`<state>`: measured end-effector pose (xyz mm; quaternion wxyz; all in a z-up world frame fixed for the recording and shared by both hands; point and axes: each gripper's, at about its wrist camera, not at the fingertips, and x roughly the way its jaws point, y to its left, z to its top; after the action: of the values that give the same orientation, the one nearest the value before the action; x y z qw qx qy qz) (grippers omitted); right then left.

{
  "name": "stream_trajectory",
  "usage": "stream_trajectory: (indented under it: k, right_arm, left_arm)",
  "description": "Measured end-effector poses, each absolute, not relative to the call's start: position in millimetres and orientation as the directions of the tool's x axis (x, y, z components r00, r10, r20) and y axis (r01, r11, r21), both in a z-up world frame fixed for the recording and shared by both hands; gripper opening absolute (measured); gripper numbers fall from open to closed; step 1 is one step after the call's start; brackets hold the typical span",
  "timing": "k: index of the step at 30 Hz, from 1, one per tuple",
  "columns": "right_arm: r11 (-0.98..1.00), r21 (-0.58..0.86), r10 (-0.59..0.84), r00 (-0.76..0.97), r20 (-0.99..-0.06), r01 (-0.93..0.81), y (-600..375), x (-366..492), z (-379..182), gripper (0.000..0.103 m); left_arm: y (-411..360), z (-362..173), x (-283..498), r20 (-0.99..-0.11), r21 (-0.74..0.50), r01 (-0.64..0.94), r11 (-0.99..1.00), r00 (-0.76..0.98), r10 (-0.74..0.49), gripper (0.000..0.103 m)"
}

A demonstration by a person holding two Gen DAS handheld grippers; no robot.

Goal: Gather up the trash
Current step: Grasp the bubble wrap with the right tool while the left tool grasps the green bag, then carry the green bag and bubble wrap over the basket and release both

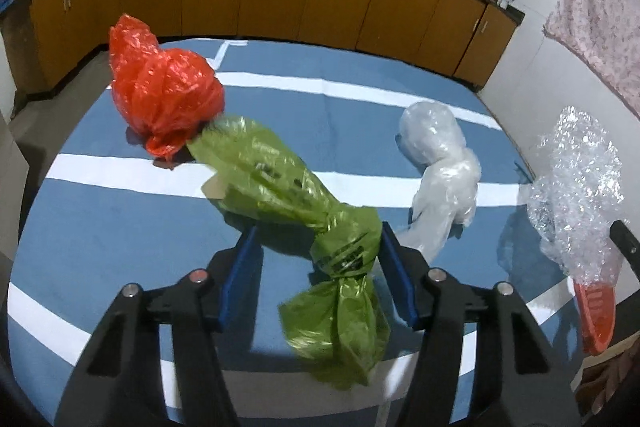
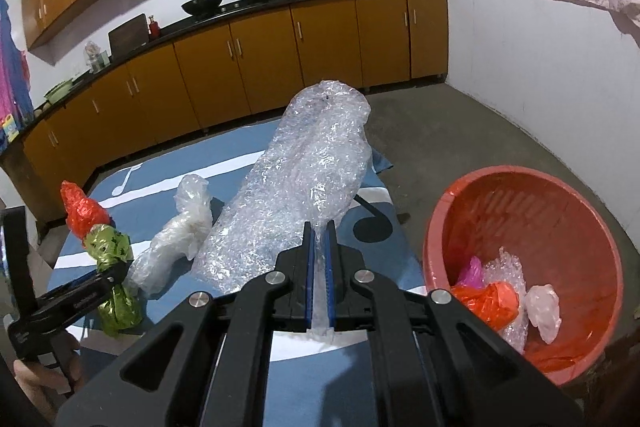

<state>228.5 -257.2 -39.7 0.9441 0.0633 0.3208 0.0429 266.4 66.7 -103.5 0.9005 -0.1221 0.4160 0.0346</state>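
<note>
Two grippers are in play, and each of yours has a piece of trash at its jaws. Your left gripper (image 1: 316,275) has its jaws spread apart, one on either side of the knotted green bag (image 1: 304,203), which lies on the blue striped cloth (image 1: 120,227) covering the bench; the right-hand blue pad sits against the bag's twisted neck, the left one stands clear of it. The green bag's far end touches the red bag (image 1: 164,95), which stands bunched up beyond it.

Your right gripper (image 2: 319,267) has its jaws pressed together on the near edge of the bubble wrap (image 2: 296,187) — the sheet is pinched thin between the blue pads and reaches forward over the bench. From the left wrist camera that same wrap (image 1: 576,195) shows at the right edge. Just beside it, on its left, lies the twisted clear bag (image 2: 176,239), resting on the cloth between the wrap and the green bag.

To your right, off the bench edge, sits the red basket (image 2: 592,227) — inside it you can see a crumpled orange bag (image 2: 488,303), a scrap of pink plastic (image 2: 472,271), some bubble wrap and a small clear wad (image 2: 544,311). Orange cabinets (image 2: 320,43) run along the far wall.
</note>
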Motion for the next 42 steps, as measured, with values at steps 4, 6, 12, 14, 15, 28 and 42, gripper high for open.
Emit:
stream_trajectory:
  k: [4,6,12,14,15,28,42]
  right_arm:
    - [0.989,0.138,0.128,0.790,-0.599,-0.055,-254,226,-40,0.005]
    - [0.989,0.137,0.129,0.792,-0.596,-0.057,-254,224,-38,0.005]
    - [0.988,0.146,0.131,0.797,-0.589,-0.055,-258,220,-34,0.005]
    - [0.987,0.149,0.133,0.799,-0.586,-0.055,-258,218,-32,0.005]
    - [0.987,0.149,0.133,0.801,-0.584,-0.056,-259,216,-31,0.005]
    - [0.984,0.175,0.138,0.812,-0.566,-0.045,-272,198,-22,0.005]
    - [0.979,0.202,0.105,0.827,-0.553,0.011,-311,180,-21,0.005]
  left_arm:
    - [66,-107,272,-0.763,-0.190,-0.159,0.969,0.644,-0.044,0.047]
    - [65,-106,272,-0.765,-0.190,-0.149,0.970,0.642,-0.051,0.034]
    - [68,-95,265,-0.744,-0.176,-0.135,0.975,0.667,-0.042,0.026]
    - [69,-90,261,-0.735,-0.175,-0.128,0.976,0.677,-0.043,0.026]
    - [69,-86,259,-0.728,-0.174,-0.123,0.977,0.684,-0.044,0.026]
    - [52,-42,230,-0.654,-0.195,-0.024,0.981,0.749,-0.111,0.026]
    - [-3,-12,218,-0.611,-0.171,0.107,0.979,0.768,-0.191,0.026]
